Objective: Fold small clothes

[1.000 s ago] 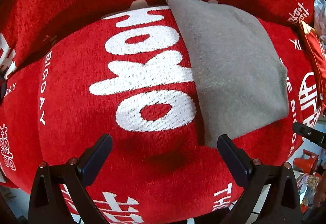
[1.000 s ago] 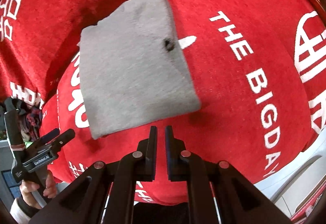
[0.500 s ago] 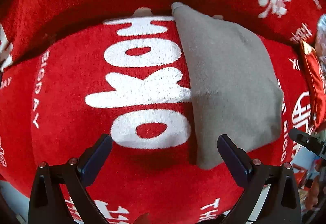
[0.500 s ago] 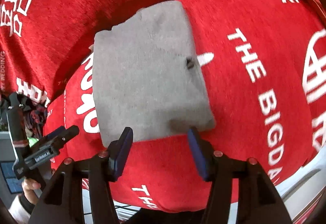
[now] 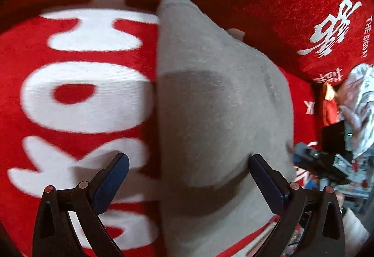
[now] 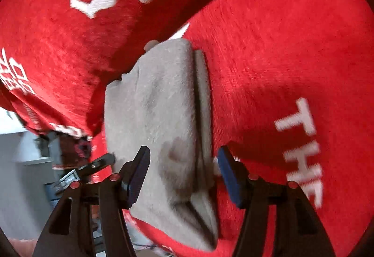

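Observation:
A folded grey garment point(image 5: 217, 102) lies on a red cushion with white lettering point(image 5: 81, 93). My left gripper point(image 5: 189, 175) is open, close above the garment's near left edge, which runs between its fingers. In the right wrist view the same grey garment point(image 6: 161, 116) shows stacked layers along its right side. My right gripper point(image 6: 183, 168) is open and straddles the garment's near right edge. The other gripper's tip shows at the left of that view point(image 6: 98, 163).
A red backrest cushion with white characters point(image 5: 327, 30) rises behind the seat. The seat cushion's front edge is just below the garment point(image 6: 149, 231). Cluttered items and a dark device point(image 5: 332, 137) lie to the right, beyond the cushion.
Both grippers have moved in close to the grey garment. My right gripper went from shut to open and now straddles the garment's edge. The left stayed open.

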`<state>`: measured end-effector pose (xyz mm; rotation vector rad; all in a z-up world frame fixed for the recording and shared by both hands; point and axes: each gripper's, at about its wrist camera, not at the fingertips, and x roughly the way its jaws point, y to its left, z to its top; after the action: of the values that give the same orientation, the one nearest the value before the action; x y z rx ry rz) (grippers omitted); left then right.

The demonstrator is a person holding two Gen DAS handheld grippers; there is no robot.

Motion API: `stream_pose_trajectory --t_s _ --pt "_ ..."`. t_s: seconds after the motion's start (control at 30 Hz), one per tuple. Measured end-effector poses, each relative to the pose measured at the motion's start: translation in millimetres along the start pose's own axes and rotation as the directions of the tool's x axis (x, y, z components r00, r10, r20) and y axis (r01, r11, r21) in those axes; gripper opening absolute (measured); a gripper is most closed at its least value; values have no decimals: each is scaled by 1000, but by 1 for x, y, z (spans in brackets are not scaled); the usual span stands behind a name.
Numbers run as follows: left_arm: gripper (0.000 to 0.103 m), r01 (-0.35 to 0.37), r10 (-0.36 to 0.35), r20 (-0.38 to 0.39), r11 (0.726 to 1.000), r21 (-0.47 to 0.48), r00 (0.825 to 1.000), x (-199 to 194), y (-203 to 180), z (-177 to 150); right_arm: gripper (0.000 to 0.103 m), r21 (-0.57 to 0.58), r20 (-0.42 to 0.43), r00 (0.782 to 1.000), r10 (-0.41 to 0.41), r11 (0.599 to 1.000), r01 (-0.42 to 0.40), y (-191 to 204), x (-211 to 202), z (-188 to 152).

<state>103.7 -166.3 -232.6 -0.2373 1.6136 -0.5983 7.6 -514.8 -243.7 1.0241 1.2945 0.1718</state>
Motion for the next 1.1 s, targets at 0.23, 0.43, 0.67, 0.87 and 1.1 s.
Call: stream_pose_trajectory --t_s 0.23,0.43,0.67,0.87,1.1 --pt "101 14 -15 1 998 67 1000 12 -21 6 66 -49 -89 991 100 993 -104 8 32 10" --pt "50 -15 10 50 996 88 999 -5 -31 3 34 3 -75 987 139 990 -139 20 39 2" --pt "47 1 -14 101 992 128 995 -60 -40 -20 32 5 -47 966 254 967 -254 61 25 -29" --pt "47 0 -11 100 993 114 995 -109 -14 -56 32 19 -67 948 312 950 -311 93 27 -69" --pt "47 -86 84 55 996 23 995 -98 40 -98 32 8 -146 963 226 974 -227 107 76 -104"
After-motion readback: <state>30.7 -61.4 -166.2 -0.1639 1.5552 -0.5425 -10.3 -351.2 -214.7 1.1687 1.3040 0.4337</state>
